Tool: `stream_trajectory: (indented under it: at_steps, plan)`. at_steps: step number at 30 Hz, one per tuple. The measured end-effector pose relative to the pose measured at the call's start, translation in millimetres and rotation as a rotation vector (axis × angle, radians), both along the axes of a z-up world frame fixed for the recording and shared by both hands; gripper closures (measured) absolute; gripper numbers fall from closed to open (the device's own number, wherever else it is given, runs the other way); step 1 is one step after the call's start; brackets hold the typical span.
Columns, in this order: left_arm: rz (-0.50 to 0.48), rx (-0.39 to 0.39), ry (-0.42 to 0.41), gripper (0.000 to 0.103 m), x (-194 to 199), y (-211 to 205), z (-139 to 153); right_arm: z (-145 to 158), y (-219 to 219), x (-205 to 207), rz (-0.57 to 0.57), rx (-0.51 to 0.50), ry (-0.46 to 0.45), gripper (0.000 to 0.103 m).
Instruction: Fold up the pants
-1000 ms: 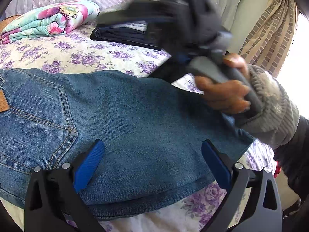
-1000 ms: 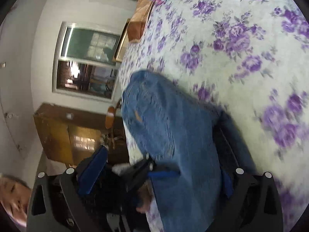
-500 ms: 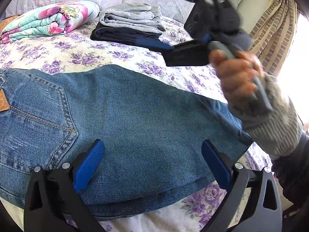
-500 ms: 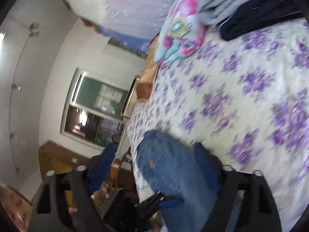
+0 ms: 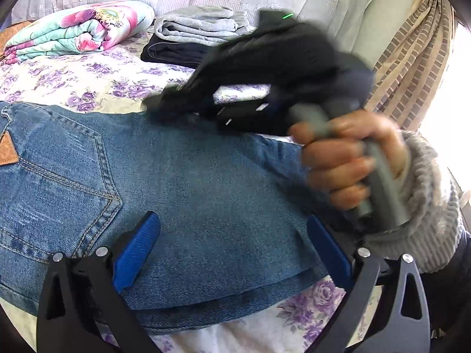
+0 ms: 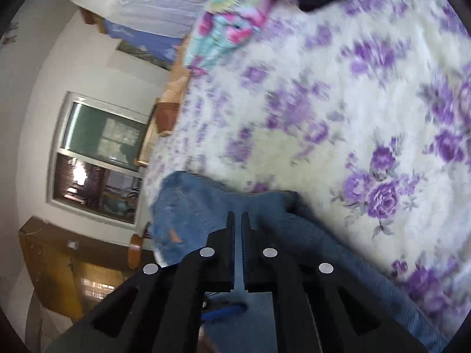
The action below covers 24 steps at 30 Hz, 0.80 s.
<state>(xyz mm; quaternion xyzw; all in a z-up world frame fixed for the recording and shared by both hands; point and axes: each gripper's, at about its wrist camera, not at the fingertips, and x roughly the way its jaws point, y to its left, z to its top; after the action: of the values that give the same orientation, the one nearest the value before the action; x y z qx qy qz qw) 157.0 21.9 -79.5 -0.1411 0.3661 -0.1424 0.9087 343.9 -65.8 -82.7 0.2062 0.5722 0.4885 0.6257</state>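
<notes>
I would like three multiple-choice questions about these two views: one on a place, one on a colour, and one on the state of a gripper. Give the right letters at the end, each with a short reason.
1. Where does the folded grey garment lie?
A. On top of a dark folded garment
B. On the jeans
C. On the floor

2. What colour are the flowers on the bedsheet?
A. Red
B. Purple
C. Yellow

3. In what state is the left gripper?
A. Shut on the jeans
B. Shut on the curtain
C. Open above the jeans

Answers:
1. A: the grey pile rests directly on the dark one, beside the floral blanket.
2. B: purple roses cover the pale sheet in both views.
3. C: its blue pads stand wide apart with bare denim between them. The right gripper, by contrast, has its fingers together, apparently on denim.
</notes>
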Motion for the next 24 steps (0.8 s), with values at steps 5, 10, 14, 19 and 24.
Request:
stream_trajectory:
  at_steps: [5, 10, 14, 19, 24]
  plan:
    - [0.0, 0.0, -0.001, 0.005, 1, 1, 0, -9, -13, -1, -0.038, -0.08, 0.013, 0.086]
    - [0.002, -0.004, -0.004, 0.005, -2, 0, 1, -32, -27, 7, -0.123, -0.036, 0.08, 0.097]
    - [0.003, -0.002, -0.005, 0.005, -3, -2, 1, -7, -47, -16, -0.133, 0.008, -0.009, 0.059]
    - [0.003, 0.002, -0.004, 0.005, -4, -2, 1, -31, -75, -14, -0.244, -0.004, 0.072, 0.088]
    - [0.003, -0.012, -0.01, 0.005, -5, -1, 1, 17, -137, -63, -0.383, 0.119, -0.091, 0.045]
